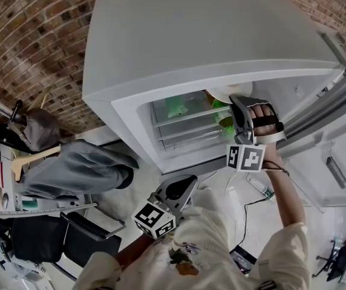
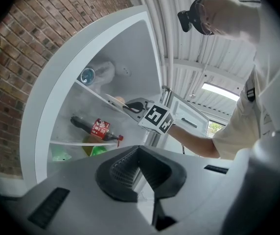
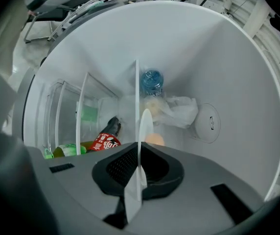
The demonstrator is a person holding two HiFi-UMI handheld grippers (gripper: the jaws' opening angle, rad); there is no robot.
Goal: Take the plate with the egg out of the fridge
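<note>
A white plate (image 3: 143, 131) stands edge-on between the jaws of my right gripper (image 3: 139, 153), which is shut on its rim. The egg (image 3: 154, 140) lies on it just past the jaws. In the head view the right gripper (image 1: 245, 110) reaches into the open fridge (image 1: 191, 41) at its upper shelf, where the plate (image 1: 224, 93) shows white. The left gripper view shows the plate (image 2: 111, 100) and egg (image 2: 120, 100) on that shelf. My left gripper (image 1: 173, 192) hangs low outside the fridge, jaws together and holding nothing.
On the upper shelf sit a water bottle (image 3: 152, 81) and a plastic bag (image 3: 176, 109). Below lie a cola bottle (image 2: 97, 129) and green items (image 2: 98, 150). The fridge door (image 1: 336, 150) stands open at right. A chair with grey cloth (image 1: 70, 168) is at left.
</note>
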